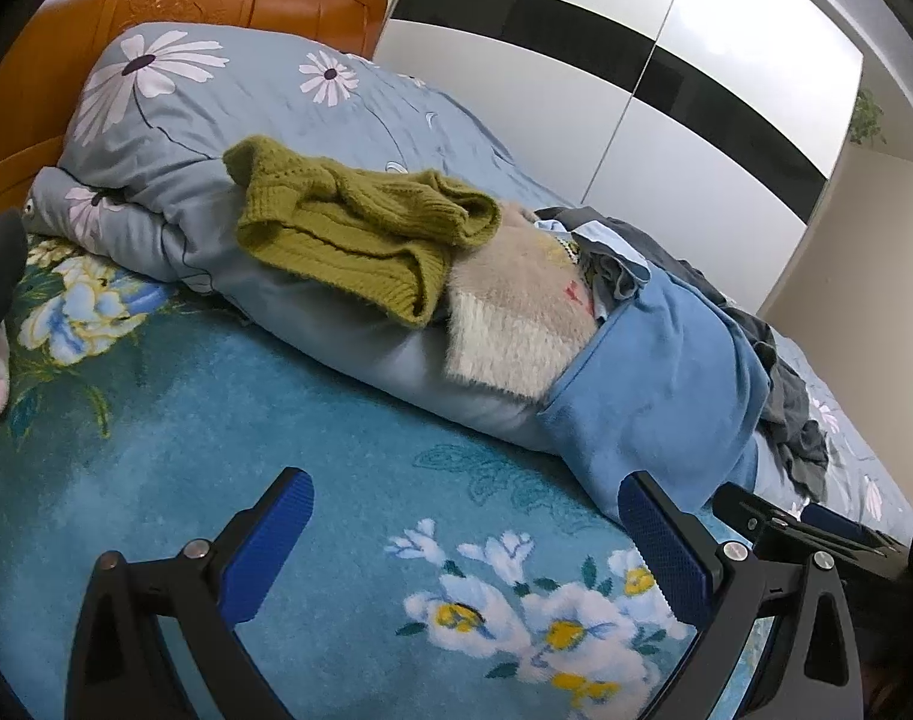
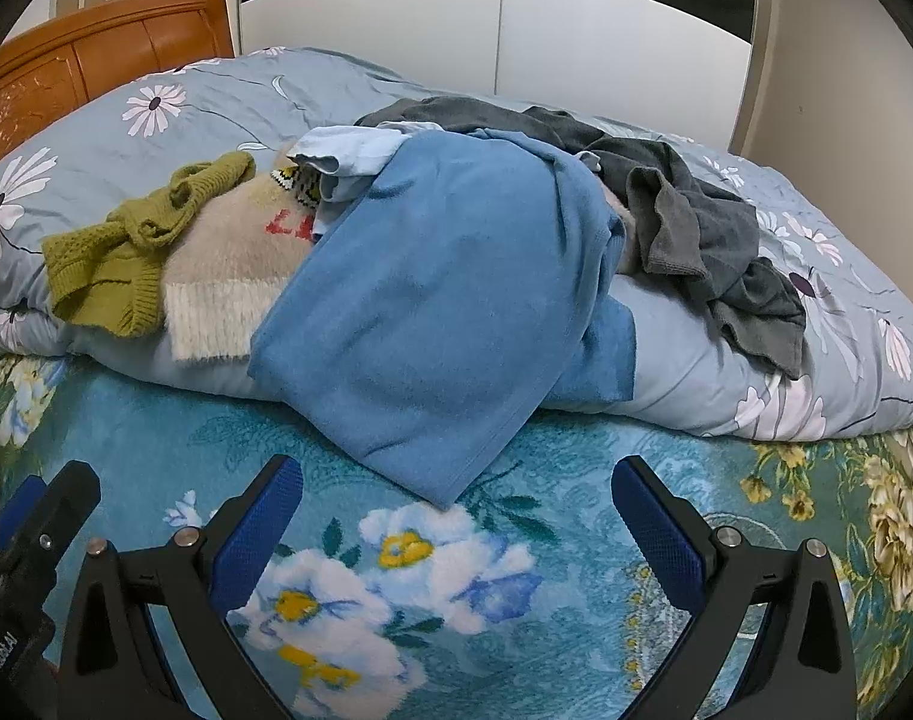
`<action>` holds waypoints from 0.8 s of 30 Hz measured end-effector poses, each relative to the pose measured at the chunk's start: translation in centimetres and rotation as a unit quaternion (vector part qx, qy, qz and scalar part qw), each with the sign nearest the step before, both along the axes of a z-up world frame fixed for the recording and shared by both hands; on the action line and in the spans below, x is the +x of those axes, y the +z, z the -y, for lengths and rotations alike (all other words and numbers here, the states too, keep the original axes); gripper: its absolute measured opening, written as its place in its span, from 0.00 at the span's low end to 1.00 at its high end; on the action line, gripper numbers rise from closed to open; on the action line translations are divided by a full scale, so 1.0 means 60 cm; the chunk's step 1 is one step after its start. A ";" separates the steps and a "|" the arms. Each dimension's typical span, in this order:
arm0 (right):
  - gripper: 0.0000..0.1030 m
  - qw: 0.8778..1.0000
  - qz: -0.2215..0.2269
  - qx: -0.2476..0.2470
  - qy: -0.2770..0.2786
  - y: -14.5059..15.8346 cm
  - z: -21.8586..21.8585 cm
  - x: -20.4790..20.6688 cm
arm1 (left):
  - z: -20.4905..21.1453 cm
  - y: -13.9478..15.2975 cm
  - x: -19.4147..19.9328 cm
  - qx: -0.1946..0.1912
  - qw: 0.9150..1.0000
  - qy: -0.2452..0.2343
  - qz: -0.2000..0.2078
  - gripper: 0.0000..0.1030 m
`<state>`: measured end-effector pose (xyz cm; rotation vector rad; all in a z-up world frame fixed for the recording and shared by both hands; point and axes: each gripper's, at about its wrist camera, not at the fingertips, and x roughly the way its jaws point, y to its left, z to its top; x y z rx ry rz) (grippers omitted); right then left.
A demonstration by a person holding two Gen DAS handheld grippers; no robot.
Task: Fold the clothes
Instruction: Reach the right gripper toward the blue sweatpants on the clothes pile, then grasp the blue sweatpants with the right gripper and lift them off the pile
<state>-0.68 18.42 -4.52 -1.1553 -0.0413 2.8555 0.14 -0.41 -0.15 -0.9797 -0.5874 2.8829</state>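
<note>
left wrist view: left gripper [image 1: 465,531] with jaws spread wide and empty above the floral blanket [image 1: 216,420]; right gripper [image 2: 456,519] likewise released. unfolded clothes lie heaped on the rolled quilt [image 2: 156,138]: green sweater [image 1: 342,234], beige sweater [image 1: 516,324], blue garment [image 2: 432,312], grey garment [image 2: 714,252]. folding appears not yet begun; every item remains

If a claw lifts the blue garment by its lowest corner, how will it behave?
The blue garment is probably floppy: it drapes over the rolled quilt and sags onto the bedspread. Likely light, with thin hems. It may drag the beige sweater it overlaps.
</note>
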 end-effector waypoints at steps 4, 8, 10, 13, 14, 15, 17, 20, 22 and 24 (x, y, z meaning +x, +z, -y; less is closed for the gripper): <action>1.00 1.000 0.002 -0.009 0.004 -0.005 -0.004 -0.004 | 0.000 -0.005 -0.003 -0.005 1.000 -0.005 0.014 1.00; 1.00 0.995 0.013 -0.101 -0.010 -0.021 -0.053 -0.032 | 0.001 -0.014 -0.007 0.001 1.000 -0.010 0.027 1.00; 1.00 0.983 0.014 -0.181 -0.026 -0.033 -0.089 -0.055 | 0.005 -0.016 -0.006 0.003 1.000 -0.006 0.028 1.00; 1.00 0.968 0.021 -0.248 -0.042 -0.045 -0.134 -0.092 | 0.013 -0.020 -0.008 0.004 0.999 -0.002 0.036 1.00; 1.00 0.966 0.021 -0.252 -0.048 -0.045 -0.143 -0.102 | 0.017 -0.022 -0.008 0.005 0.999 0.000 0.041 1.00; 0.99 0.967 0.020 -0.249 -0.055 -0.042 -0.155 -0.115 | 0.020 -0.023 -0.009 0.006 0.999 0.001 0.044 1.00; 0.96 0.970 0.008 -0.232 -0.066 -0.028 -0.175 -0.135 | 0.026 -0.025 -0.011 0.006 0.999 0.005 0.048 1.00; 0.91 0.964 -0.013 -0.254 -0.076 -0.001 -0.207 -0.166 | 0.033 -0.030 -0.013 0.017 0.998 0.011 0.055 1.00; 0.71 0.957 -0.017 -0.276 -0.089 0.011 -0.230 -0.192 | 0.036 -0.034 -0.015 0.022 0.998 0.009 0.059 1.00; 0.41 0.944 -0.009 -0.312 -0.104 0.014 -0.249 -0.208 | 0.037 -0.036 -0.016 0.023 0.998 0.008 0.061 1.00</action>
